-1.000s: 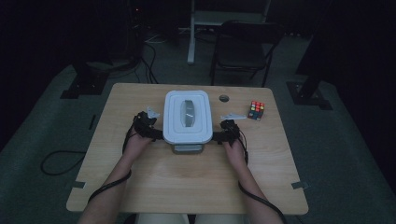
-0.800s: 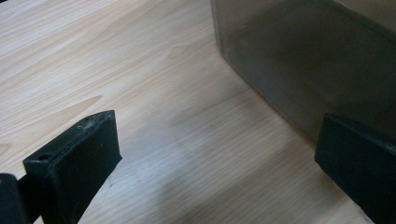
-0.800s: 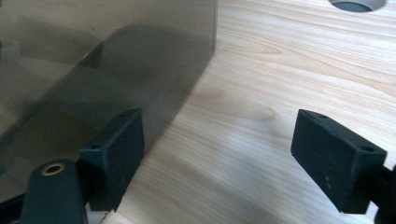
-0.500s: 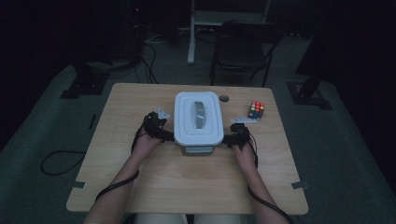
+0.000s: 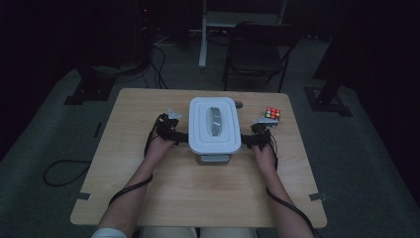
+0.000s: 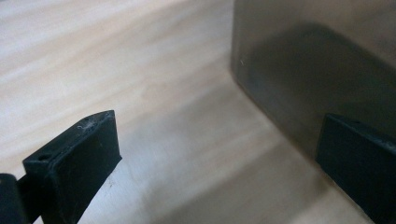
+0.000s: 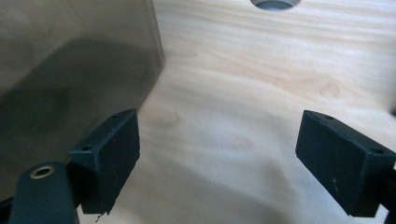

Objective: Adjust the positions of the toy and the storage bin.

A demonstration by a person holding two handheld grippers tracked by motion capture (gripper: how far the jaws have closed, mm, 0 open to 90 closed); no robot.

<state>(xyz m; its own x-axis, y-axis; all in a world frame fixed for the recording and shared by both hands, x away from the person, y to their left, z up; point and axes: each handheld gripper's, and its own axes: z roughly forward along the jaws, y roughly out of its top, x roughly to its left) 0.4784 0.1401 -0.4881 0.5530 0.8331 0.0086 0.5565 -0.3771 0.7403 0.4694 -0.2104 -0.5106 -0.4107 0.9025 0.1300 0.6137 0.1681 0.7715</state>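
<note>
A container with a white lid point(image 5: 214, 124) and grey walls stands mid-table. My left gripper point(image 5: 182, 136) is at its left side and my right gripper point(image 5: 247, 139) at its right side. In the left gripper view the left gripper point(image 6: 215, 135) is open over bare wood, its right jaw next to the container's grey wall point(image 6: 317, 70). In the right gripper view the right gripper point(image 7: 219, 140) has just been opening. Nothing lies between its jaws, and the container wall point(image 7: 70, 70) is beside the left one.
A colour cube point(image 5: 272, 113) sits on the wooden table point(image 5: 198, 198) just beyond my right gripper. A round hole point(image 7: 273, 3) in the tabletop lies ahead of the right gripper. A dark chair point(image 5: 257, 49) and stands are on the floor behind the table.
The container and both hands have shifted to the right across the table. The right hand now sits slightly off the container's side.
</note>
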